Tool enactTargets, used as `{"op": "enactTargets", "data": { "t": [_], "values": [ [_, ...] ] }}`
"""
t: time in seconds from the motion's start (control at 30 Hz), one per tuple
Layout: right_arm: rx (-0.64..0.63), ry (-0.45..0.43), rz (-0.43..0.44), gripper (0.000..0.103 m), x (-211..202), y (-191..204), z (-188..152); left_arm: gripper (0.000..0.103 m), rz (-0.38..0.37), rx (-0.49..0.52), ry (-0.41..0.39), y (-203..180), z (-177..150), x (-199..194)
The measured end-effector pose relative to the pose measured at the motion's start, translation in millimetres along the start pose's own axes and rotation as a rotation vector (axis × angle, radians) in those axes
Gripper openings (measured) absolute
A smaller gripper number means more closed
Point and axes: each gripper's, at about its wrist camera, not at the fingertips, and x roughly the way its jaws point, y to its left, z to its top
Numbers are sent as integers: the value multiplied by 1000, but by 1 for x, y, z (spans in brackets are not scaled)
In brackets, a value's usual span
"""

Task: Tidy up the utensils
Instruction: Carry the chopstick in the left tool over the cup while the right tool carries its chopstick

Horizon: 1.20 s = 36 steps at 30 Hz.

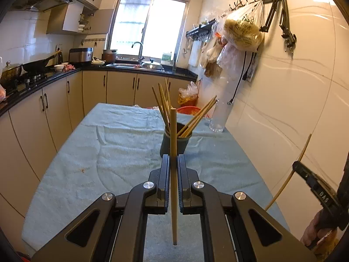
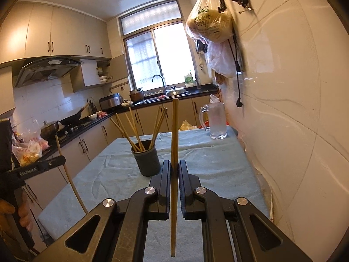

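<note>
A dark round holder [image 1: 175,143] stands on the towel-covered table and holds several wooden chopsticks [image 1: 162,107]; it also shows in the right wrist view [image 2: 146,160]. My left gripper [image 1: 173,159] is shut on one upright chopstick [image 1: 173,135], held above the table just short of the holder. My right gripper [image 2: 174,166] is shut on another upright chopstick [image 2: 174,131], right of the holder. The right gripper shows at the left wrist view's right edge [image 1: 296,166], the left gripper at the right wrist view's left edge [image 2: 62,160].
A light blue towel [image 1: 122,144] covers the table. A frosted glass jug [image 2: 214,120] stands at the far right corner by the tiled wall [image 2: 283,109]. Plastic bags [image 1: 242,30] hang on the wall. Kitchen counter and cabinets [image 1: 54,96] run along the left.
</note>
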Motion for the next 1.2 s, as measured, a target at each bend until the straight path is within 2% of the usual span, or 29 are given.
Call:
{"op": "enactTargets", "data": {
  "t": [0.13, 0.27, 0.6, 1.2],
  "values": [
    [-3, -2, 14, 8, 7, 3, 4, 6, 25, 17, -19, -1, 6, -6],
    [5, 9, 31, 8, 16, 7, 11, 6, 64, 24, 0, -1, 9, -1],
    [-59, 38, 59, 8, 36, 39, 20, 6, 221, 53, 63, 15, 6, 9],
    [-153, 48, 70, 8, 60, 103, 29, 7, 269, 40, 83, 53, 7, 12]
  ]
}}
